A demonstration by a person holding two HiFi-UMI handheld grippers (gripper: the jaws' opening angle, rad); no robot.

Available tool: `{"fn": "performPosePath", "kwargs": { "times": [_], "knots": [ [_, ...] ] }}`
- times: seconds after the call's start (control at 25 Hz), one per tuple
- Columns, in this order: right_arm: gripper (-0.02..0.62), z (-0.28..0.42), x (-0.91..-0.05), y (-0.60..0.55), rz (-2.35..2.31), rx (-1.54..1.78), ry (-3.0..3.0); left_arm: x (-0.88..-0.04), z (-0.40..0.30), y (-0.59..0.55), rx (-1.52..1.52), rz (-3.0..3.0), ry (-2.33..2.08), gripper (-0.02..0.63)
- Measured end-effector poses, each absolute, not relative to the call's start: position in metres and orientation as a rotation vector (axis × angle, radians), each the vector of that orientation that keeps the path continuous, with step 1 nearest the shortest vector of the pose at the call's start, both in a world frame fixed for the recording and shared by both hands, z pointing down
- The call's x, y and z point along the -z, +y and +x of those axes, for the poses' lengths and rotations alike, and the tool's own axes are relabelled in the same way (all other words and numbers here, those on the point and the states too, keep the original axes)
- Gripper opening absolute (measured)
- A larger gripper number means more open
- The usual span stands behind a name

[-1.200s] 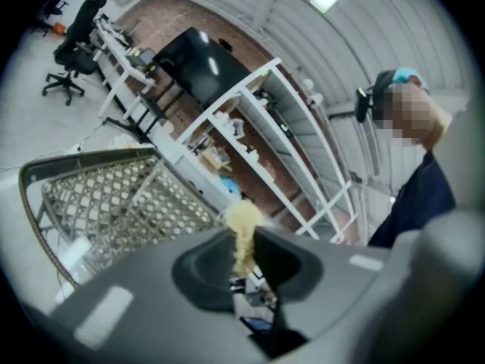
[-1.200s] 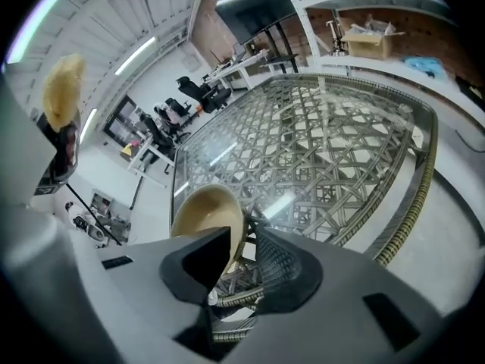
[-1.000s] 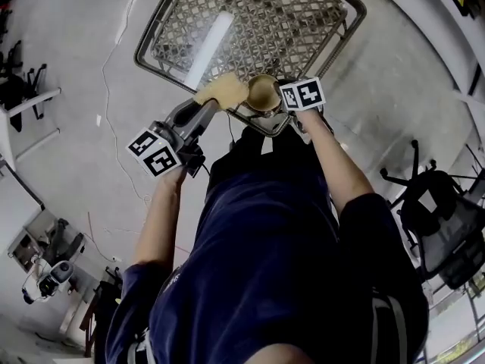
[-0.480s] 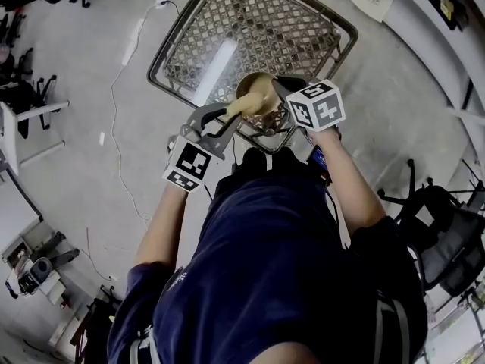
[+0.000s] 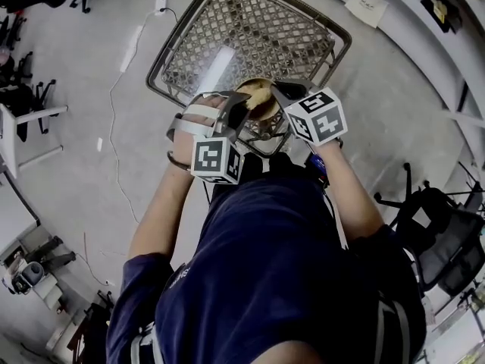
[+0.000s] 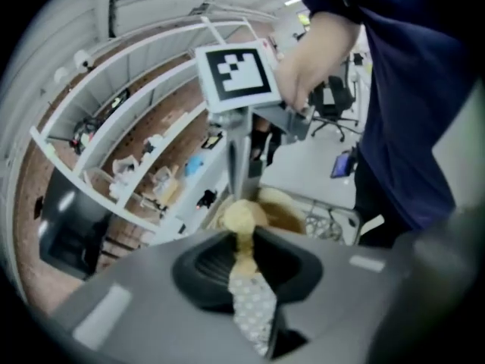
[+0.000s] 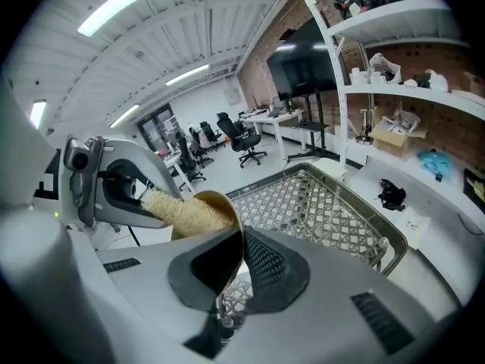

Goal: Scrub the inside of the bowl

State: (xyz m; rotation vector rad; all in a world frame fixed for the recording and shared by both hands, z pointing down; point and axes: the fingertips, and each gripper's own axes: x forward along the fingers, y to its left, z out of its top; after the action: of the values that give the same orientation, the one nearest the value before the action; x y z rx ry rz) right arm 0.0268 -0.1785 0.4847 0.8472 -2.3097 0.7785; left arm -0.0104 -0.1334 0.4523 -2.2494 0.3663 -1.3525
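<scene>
A brown bowl (image 5: 264, 101) hangs in the air above the wire-mesh table (image 5: 250, 36), tilted on its side. My right gripper (image 5: 285, 95) is shut on its rim (image 7: 227, 207); the jaws have just been closing, with the thin wall between the pads. My left gripper (image 5: 239, 103) is shut on a yellow sponge (image 5: 255, 95). In the right gripper view the sponge (image 7: 186, 209) reaches into the bowl's mouth from the left. In the left gripper view the sponge (image 6: 241, 220) sticks out past the pads toward the bowl (image 6: 288, 212), under the right gripper's marker cube (image 6: 235, 78).
The mesh table's raised metal rim (image 7: 379, 237) lies just below the bowl. White shelves (image 7: 394, 89) with boxes and small items run along the brick wall on the right. Office chairs (image 5: 436, 226) and a cable (image 5: 114, 127) are on the grey floor.
The right gripper lifted the bowl off the mesh table. The left gripper rolled over and moved right, which brought the sponge from beside the bowl into its mouth.
</scene>
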Motion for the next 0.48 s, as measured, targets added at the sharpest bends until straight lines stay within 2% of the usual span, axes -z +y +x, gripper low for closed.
{"fn": "performPosePath", "kwargs": {
  "times": [0.32, 0.48],
  "knots": [
    [0.018, 0.034, -0.483, -0.19, 0.873, -0.779, -2.313, -0.469, 0.006, -0.103, 1.397, -2.225, 0.217, 0.058],
    [0.018, 0.028, -0.484, -0.186, 0.834, -0.798, -2.327, -0.462, 0.009, -0.124, 1.398, -2.17, 0.246, 0.058]
  ]
}}
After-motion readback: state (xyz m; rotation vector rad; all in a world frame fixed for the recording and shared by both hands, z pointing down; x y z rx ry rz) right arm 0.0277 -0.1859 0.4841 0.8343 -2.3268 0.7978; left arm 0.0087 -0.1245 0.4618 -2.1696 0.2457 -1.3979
